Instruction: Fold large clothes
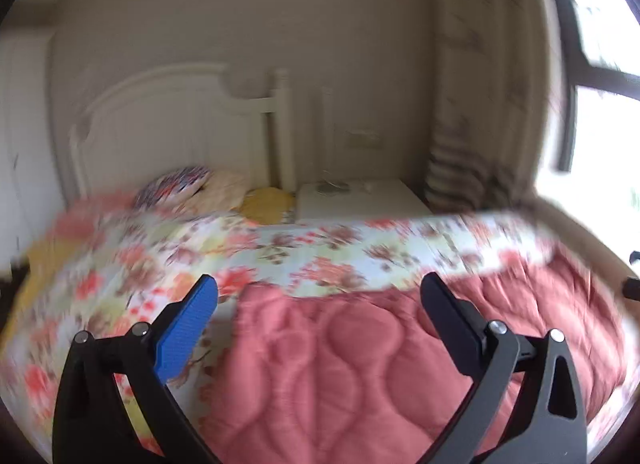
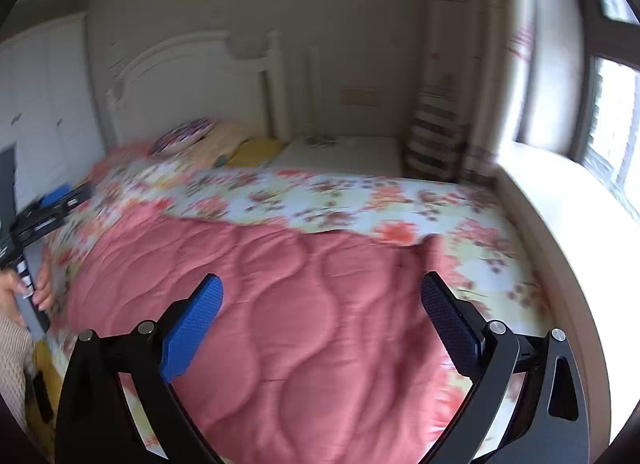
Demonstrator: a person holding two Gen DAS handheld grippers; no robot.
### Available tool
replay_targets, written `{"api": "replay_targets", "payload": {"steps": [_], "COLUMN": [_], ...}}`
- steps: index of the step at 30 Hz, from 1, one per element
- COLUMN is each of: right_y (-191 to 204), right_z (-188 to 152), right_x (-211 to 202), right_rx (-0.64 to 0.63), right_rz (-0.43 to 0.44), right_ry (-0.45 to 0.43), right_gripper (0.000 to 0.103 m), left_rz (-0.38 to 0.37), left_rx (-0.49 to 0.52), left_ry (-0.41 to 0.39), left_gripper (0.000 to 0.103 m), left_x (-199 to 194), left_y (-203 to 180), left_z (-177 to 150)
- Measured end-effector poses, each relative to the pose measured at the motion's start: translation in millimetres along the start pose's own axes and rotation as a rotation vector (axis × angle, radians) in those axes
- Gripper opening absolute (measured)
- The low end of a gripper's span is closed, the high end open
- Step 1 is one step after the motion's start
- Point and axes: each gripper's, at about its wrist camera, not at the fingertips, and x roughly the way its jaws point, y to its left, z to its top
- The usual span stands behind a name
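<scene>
A quilt lies on the bed, its pink quilted side (image 1: 360, 364) (image 2: 280, 304) turned up over its floral side (image 1: 320, 252) (image 2: 320, 196). My left gripper (image 1: 320, 288) hovers open above the pink layer's left edge, nothing between its blue-padded fingers (image 1: 188, 328). My right gripper (image 2: 320, 284) is open too, above the middle of the pink layer, and holds nothing. In the right wrist view the left gripper (image 2: 52, 208) shows at the far left, held by a hand (image 2: 24, 292). Both views are blurred.
A white headboard (image 1: 168, 120) stands at the back with pillows (image 1: 176, 184) and a yellow cloth (image 1: 268, 204) before it. A white bedside table (image 1: 360, 200) sits beside the bed. Curtains (image 2: 444, 124) and a bright window (image 2: 612, 112) with a wide sill (image 2: 560, 200) fill the right.
</scene>
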Motion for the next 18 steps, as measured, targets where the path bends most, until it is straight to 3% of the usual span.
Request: {"api": "replay_targets", "payload": {"steps": [3,5,8,14,16,18], "right_y": [40,51,47,37,32,18], "right_z": [-6,-7,-9,-6,-11,-27], "right_x": [37,62,90,104,116,138], "right_rx": [-0.099,-0.127,-0.098,-0.092,-0.108,-0.049], "right_rz": [-0.002,-0.017,-0.017,-0.012,-0.033,0.028], "right_ry": [0.07,0.116,0.171,0.187,0.199,0.216], "right_gripper": [0.096,0.096,0.096,0.096,0.098,0.099], "left_rz": [0.017,0.041,0.079,0.03,0.015,-0.072], "left_rx": [0.103,0.115,0.16,0.222,0.215,0.093], "left_ry": [0.073,0.119,0.151,0.159,0.235,0.345], "left_gripper": [0.101,0.101,0.101,0.101,0.101,0.101], "left_x": [28,46,67,85,113,142], "left_y": [-37,-44,-45,-39,-33,-18], "left_z": [-11,-16,-19,-18,-39,-56]}}
